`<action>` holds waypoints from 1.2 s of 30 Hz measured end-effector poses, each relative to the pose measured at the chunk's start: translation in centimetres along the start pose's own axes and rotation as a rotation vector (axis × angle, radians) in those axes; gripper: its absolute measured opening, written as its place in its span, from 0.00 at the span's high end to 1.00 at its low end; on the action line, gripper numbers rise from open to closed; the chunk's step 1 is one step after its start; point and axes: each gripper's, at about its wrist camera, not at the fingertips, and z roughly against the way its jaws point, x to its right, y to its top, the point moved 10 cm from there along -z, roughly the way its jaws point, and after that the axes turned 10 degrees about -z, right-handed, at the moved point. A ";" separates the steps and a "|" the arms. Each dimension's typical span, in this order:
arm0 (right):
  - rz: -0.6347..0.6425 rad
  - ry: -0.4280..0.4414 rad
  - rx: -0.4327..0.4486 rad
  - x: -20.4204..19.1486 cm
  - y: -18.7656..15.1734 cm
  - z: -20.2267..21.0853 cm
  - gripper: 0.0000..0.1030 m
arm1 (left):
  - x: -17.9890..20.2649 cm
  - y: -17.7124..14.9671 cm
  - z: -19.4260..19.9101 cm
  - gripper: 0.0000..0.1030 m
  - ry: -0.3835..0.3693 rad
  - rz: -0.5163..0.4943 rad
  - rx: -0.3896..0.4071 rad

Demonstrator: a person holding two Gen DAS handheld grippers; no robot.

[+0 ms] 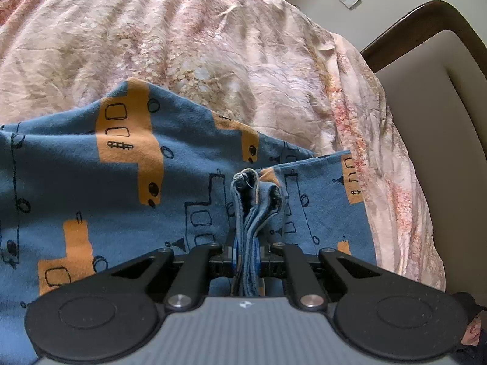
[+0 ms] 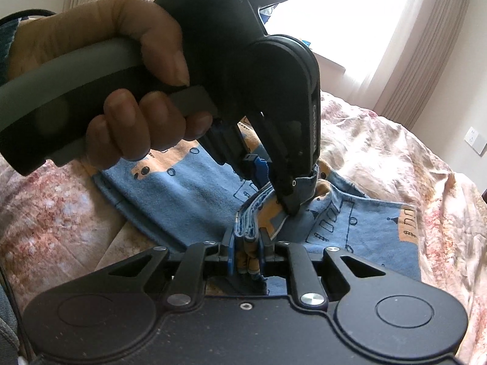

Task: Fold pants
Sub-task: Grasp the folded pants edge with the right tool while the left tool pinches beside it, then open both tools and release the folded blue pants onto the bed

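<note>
On the left of the right wrist view, a person's hand [image 2: 121, 91] wraps around the grey and black handle of the left gripper [image 2: 290, 203]. This gripper points steeply down, and its black fingers are closed on a bunched edge of the blue cotton pants with orange vehicle prints [image 2: 188, 188]. The pants lie flat on the pink and cream floral bedspread [image 2: 48, 213], which is crumpled and covers the whole bed.

In the middle of the same view, the right gripper [image 2: 247, 243] is at the bottom, just beside the left one. Its jaws are nearly together, and they pinch a thick stack of folded blue layers of the same pants. The cloth stands up between the pads in several narrow folds. Both grippers hold the same gathered edge, very close to each other.

In the left wrist view, the pants spread to the left and to the right of the clamped folds, with the bedspread beyond them. The gripper's own jaws there press on a bundle of blue layers.

On the right, a beige padded headboard with a dark brown wooden frame [image 1: 441, 97] stands at the bed's end. In the right wrist view, pale curtains [image 2: 426, 45] hang beside a bright window [image 2: 350, 9], and a white wall socket [image 2: 474, 140] is near the edge.
</note>
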 end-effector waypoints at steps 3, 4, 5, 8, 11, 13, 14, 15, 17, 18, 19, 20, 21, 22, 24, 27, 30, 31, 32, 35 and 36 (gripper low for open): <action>0.004 -0.002 0.003 0.0 0.0 0.1 0.84 | 0.0 0.0 0.1 0.90 0.008 -0.006 0.003; 0.003 -0.002 0.004 0.0 -0.1 0.1 0.84 | 0.0 -0.1 0.2 0.90 0.010 -0.007 0.006; 0.003 -0.002 0.006 0.0 -0.1 0.2 0.84 | 0.1 -0.1 0.3 0.90 0.012 -0.004 0.011; 0.000 -0.002 0.018 0.0 0.0 0.4 0.84 | 0.3 0.0 1.1 0.90 0.005 0.006 0.041; 0.007 -0.008 0.046 0.0 0.2 0.9 0.85 | 0.5 0.1 2.4 0.90 0.016 -0.003 0.061; 0.006 -0.001 0.072 -0.3 0.5 1.5 0.85 | 0.3 0.0 3.4 0.90 0.036 -0.008 0.059; 0.004 0.005 0.082 -0.4 0.7 1.7 0.85 | 0.1 -0.2 3.9 0.90 0.049 -0.007 0.057; 0.003 0.014 0.094 -0.6 0.9 2.0 0.85 | -0.3 -0.4 4.4 0.90 0.062 -0.004 0.054; 0.012 0.033 0.114 -1.2 1.2 2.4 0.85 | -1.1 -0.7 5.3 0.90 0.077 0.015 0.056; 0.018 0.043 0.123 -1.7 1.4 2.6 0.85 | -1.5 -0.9 5.6 0.90 0.079 0.021 0.059; 0.025 0.053 0.128 -2.1 1.6 2.7 0.85 | -2.0 -1.1 5.7 0.90 0.086 0.020 0.060; 0.033 0.063 0.132 -2.6 1.7 2.7 0.85 | -2.5 -1.2 5.7 0.88 0.092 0.018 0.057; 0.043 0.074 0.129 -3.2 1.7 2.5 0.85 | -3.0 -1.5 5.4 0.86 0.100 0.024 0.053; 0.056 0.087 0.120 -3.7 1.6 2.2 0.84 | -3.6 -1.7 5.2 0.77 0.112 0.039 0.052; 0.087 0.107 0.105 -4.6 1.1 1.6 0.74 | -4.8 -2.2 5.2 0.69 0.131 0.079 0.067; 0.089 0.130 0.097 -4.4 0.5 2.0 0.55 | -5.4 -2.3 6.2 0.47 0.113 0.121 0.089; 0.024 0.097 0.134 -1.9 0.9 3.6 0.19 | -5.8 -2.1 8.3 0.13 0.219 0.105 0.169; 0.000 0.056 0.159 -0.6 1.2 4.2 0.16 | -5.8 -1.9 8.8 0.10 0.274 0.082 0.195; -0.022 0.008 0.179 0.9 1.5 4.6 0.11 | -5.7 -1.9 9.3 0.08 0.333 0.053 0.222; -0.099 -0.153 0.220 6.1 2.5 4.7 0.01 | -5.4 -1.6 9.5 0.01 0.478 -0.004 0.287; -0.122 -0.202 0.230 7.9 2.9 4.6 0.01 | -5.2 -1.6 9.3 0.01 0.518 -0.006 0.310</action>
